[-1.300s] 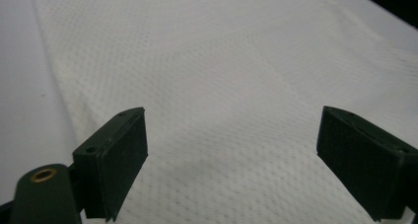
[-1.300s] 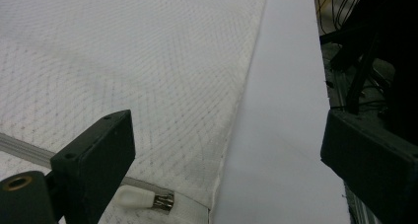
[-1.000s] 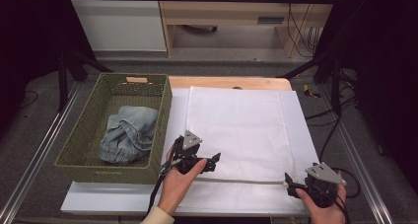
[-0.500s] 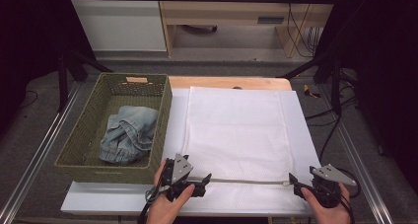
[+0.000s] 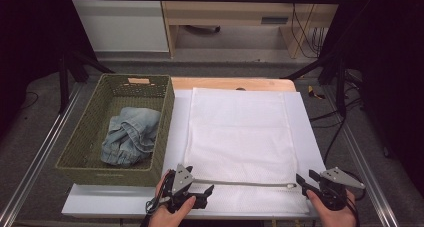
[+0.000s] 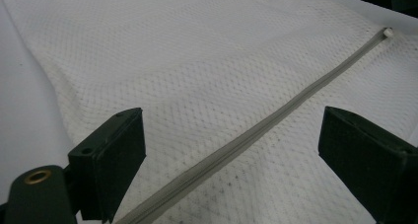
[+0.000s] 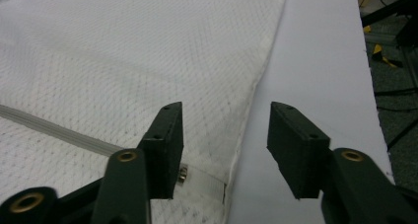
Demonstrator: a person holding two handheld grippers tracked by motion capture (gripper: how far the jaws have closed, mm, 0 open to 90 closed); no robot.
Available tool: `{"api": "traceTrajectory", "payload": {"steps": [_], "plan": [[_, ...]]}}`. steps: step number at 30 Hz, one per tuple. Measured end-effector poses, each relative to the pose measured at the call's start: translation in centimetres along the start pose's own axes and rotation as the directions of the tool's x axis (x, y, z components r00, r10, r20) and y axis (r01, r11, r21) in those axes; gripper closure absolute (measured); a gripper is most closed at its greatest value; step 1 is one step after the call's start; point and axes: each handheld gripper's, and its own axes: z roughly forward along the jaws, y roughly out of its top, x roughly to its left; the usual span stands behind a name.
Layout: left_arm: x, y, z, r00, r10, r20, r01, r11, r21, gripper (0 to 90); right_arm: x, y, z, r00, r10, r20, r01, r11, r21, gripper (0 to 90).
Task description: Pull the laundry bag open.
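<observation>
A white mesh bag [image 5: 240,137] lies flat on a white board, its grey zipper [image 5: 240,183] running across near the front edge. My left gripper [image 5: 202,185] sits at the zipper's left end. Its jaws stand wide open over the mesh [image 6: 207,76], with the zipper [image 6: 256,137] running diagonally between them [image 6: 234,135]. My right gripper [image 5: 305,176] is at the bag's front right corner. Its jaws [image 7: 224,128] have just been closing and straddle the bag's right edge [image 7: 246,115] without pressing on it. The small metal zipper pull [image 7: 183,173] lies beside the left jaw.
A green woven basket [image 5: 107,174] stands left of the board with crumpled blue denim [image 5: 130,137] inside. The white board [image 5: 305,132] shows bare to the right of the bag. Metal table rails run along both sides. Cables and dark stands lie beyond the table.
My left gripper has come back toward the near edge, down to the zipper's left end. The right gripper has stayed in place while its jaws narrowed around the bag's corner.
</observation>
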Motion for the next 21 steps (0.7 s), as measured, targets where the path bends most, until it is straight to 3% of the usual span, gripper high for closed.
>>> {"api": "traceTrajectory", "payload": {"steps": [4, 11, 16, 21], "plan": [[0.0, 0.3, -0.4, 0.9999, -0.014, -0.001, 0.014, 0.9997, -0.021, 10.8, -0.4, -0.8, -0.2, 0.9999, -0.006, -0.014, 0.006, 1.0, 0.017, 56.2], [0.1, 0.3, -0.9, 0.9997, -0.023, 0.004, 0.023, 0.9991, -0.036, 11.2, -0.4, -1.6, 0.1, 0.9993, -0.006, -0.037, 0.009, 0.998, 0.06, 55.4], [-0.1, 0.1, -1.0, 0.9997, -0.021, 0.008, 0.022, 0.9991, -0.036, 11.3, -0.1, -1.9, -0.2, 0.9986, -0.007, -0.053, 0.011, 0.998, 0.063, 48.7], [-0.2, 0.2, -1.1, 0.9994, -0.032, 0.01, 0.032, 0.9987, -0.04, 11.4, 0.2, -2.6, -0.6, 0.9986, -0.042, -0.031, 0.044, 0.997, 0.067, 40.4]]}}
